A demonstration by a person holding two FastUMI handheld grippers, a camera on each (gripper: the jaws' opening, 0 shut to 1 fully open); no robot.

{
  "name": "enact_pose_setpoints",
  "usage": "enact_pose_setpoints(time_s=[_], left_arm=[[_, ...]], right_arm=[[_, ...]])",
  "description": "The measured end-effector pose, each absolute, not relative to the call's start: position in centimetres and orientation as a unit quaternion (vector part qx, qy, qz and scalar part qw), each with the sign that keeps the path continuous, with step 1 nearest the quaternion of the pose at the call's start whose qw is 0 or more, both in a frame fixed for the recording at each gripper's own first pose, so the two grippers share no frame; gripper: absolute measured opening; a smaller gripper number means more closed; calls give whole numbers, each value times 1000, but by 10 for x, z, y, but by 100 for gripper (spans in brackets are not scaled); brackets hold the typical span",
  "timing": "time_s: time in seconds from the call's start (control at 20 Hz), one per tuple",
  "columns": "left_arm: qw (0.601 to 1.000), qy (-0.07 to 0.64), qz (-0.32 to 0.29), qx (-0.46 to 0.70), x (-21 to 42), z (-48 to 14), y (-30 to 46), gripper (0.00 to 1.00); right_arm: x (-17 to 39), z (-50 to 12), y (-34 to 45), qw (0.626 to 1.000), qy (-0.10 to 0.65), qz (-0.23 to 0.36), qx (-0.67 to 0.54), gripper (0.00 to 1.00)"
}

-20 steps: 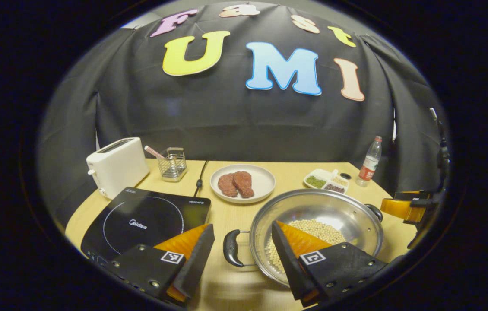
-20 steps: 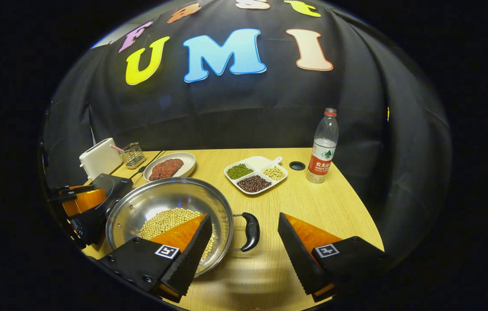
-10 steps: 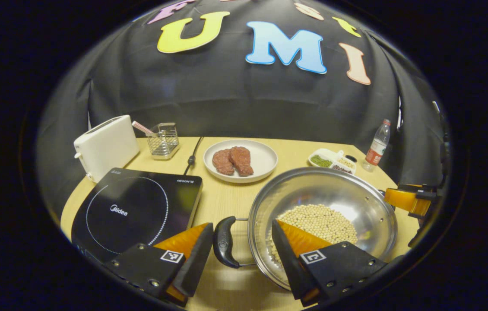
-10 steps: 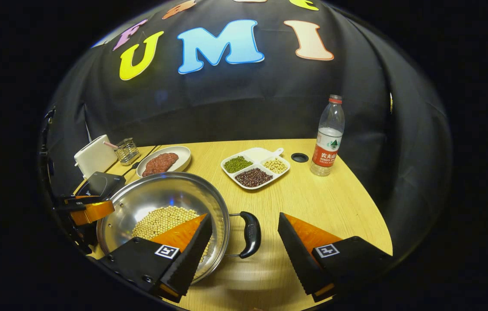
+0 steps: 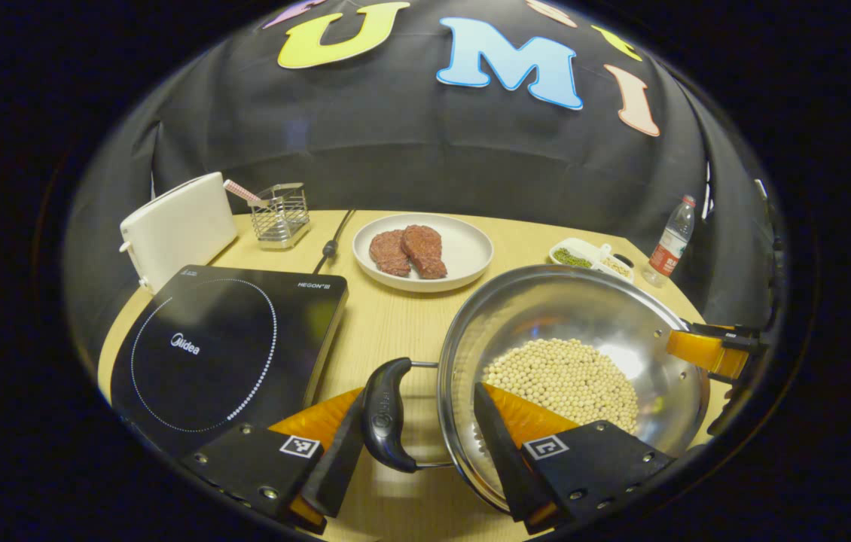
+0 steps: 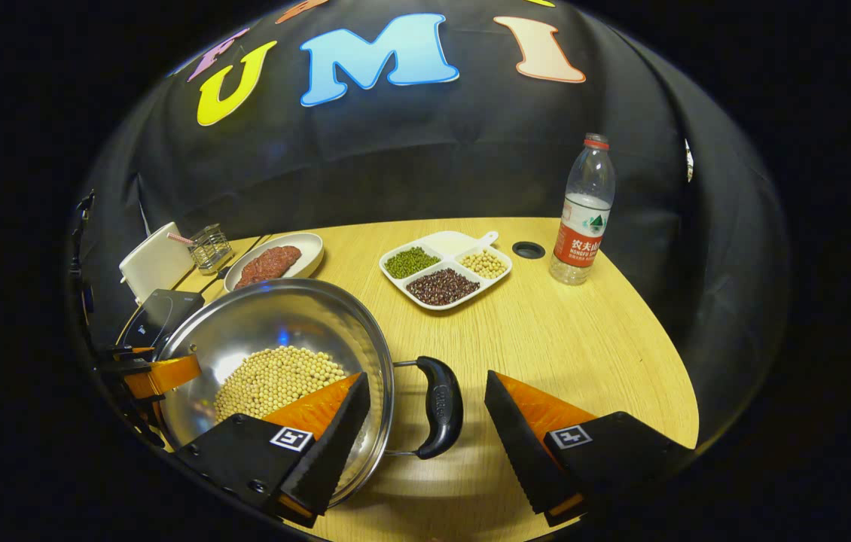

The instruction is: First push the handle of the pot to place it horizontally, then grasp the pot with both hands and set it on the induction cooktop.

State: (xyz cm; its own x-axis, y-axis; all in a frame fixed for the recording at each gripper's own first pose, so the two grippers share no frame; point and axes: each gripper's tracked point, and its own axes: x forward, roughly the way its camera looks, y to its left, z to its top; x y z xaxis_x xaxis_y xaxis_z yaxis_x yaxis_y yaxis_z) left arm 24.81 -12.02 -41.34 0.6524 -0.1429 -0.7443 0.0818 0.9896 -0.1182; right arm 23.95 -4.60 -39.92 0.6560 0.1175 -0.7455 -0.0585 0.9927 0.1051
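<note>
A steel pot [image 5: 561, 309] holding soybeans [image 5: 561, 380] stands on the wooden table, right of the black induction cooktop [image 5: 222, 339]. The pot's black left handle [image 5: 388, 414] lies between the fingers of my open left gripper [image 5: 418, 433], close against the left finger [image 5: 335, 452]. In the right gripper view, the pot [image 6: 275, 320] sits at the lower left and its black right handle [image 6: 440, 406] lies between the fingers of my open right gripper [image 6: 425, 429]. The right gripper [image 5: 704, 350] also shows at the pot's far rim in the left gripper view, and the left gripper [image 6: 158, 373] shows beyond the pot in the right gripper view.
Behind the cooktop stand a white toaster [image 5: 173, 226] and a wire basket [image 5: 279, 214]. A plate of meat [image 5: 425, 252] sits behind the pot. A divided dish of beans [image 6: 444, 267] and a water bottle [image 6: 584, 211] stand on the right. Bare tabletop [image 6: 584, 339] lies right of the pot.
Both grippers have moved forward and lower toward the pot. Each handle now sits between a gripper's fingers. The pot has not moved on the table.
</note>
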Motion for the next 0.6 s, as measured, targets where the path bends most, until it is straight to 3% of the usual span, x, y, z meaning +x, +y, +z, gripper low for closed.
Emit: enact_pose_setpoints(time_s=[0.2, 0.35, 0.45, 0.5, 0.6], left_arm=[[908, 413, -56, -31, 249, -414, -118, 82], [911, 410, -42, -23, 252, -414, -111, 82], [910, 410, -46, -33, 250, -415, -116, 82], [910, 411, -42, -31, 252, -418, -116, 68], [910, 412, -38, -31, 250, -417, -116, 69]], right_arm=[[242, -401, -44, 910, 410, 50, 37, 92], [242, -401, -39, 911, 407, 55, 39, 72], [243, -401, -40, 912, 406, 56, 33, 67], [243, -402, -40, 912, 406, 57, 32, 65], [242, -403, -40, 911, 408, 59, 33, 67]])
